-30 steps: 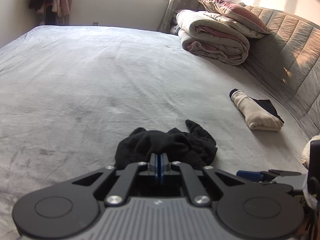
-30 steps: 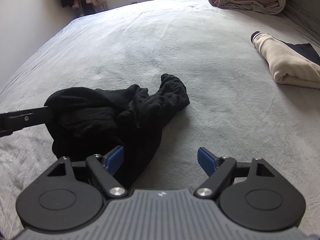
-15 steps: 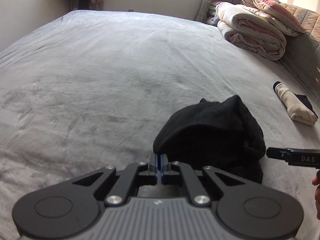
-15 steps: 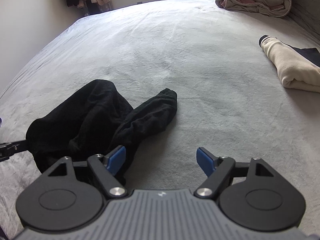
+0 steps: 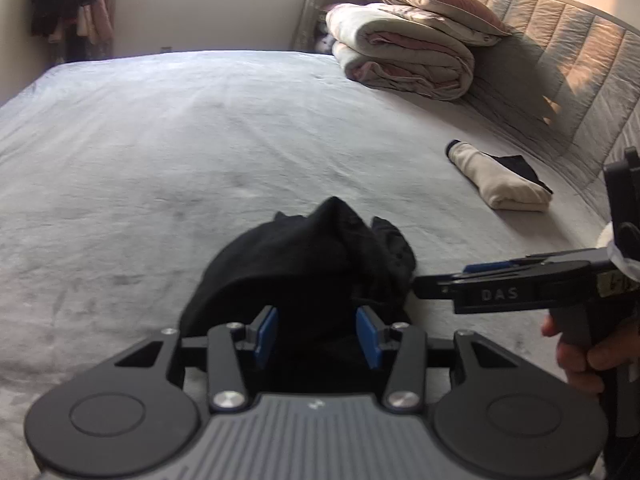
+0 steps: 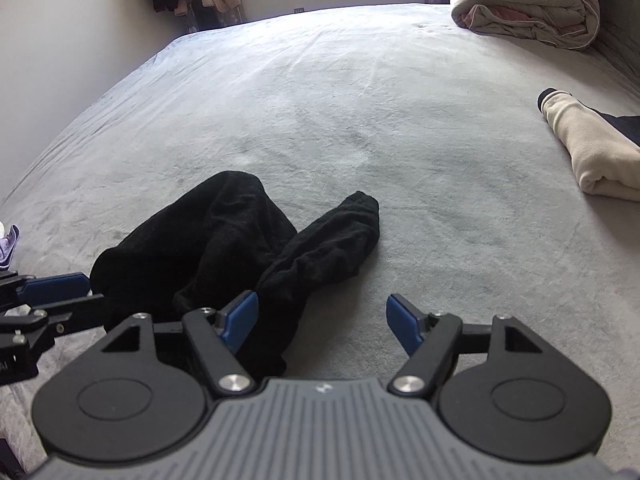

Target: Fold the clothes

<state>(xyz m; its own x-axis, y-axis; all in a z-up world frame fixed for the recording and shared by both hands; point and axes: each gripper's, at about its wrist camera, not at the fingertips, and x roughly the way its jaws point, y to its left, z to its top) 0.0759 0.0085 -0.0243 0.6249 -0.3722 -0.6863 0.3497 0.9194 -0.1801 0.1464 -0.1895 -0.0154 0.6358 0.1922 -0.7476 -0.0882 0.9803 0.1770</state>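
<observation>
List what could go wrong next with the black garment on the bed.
1. The black garment lies bunched, one end crossed over the rest; folding it like this would likely trap creases.
2. The left gripper has just been opening with cloth between its fingers, so the fold it laid may slump.
3. The right gripper is open over bare bed sheet and could pinch sheet rather than garment.

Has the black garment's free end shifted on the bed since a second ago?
Yes. In the right wrist view the black garment has stretched out; its free end now lies further from the folded cream garment.
</observation>
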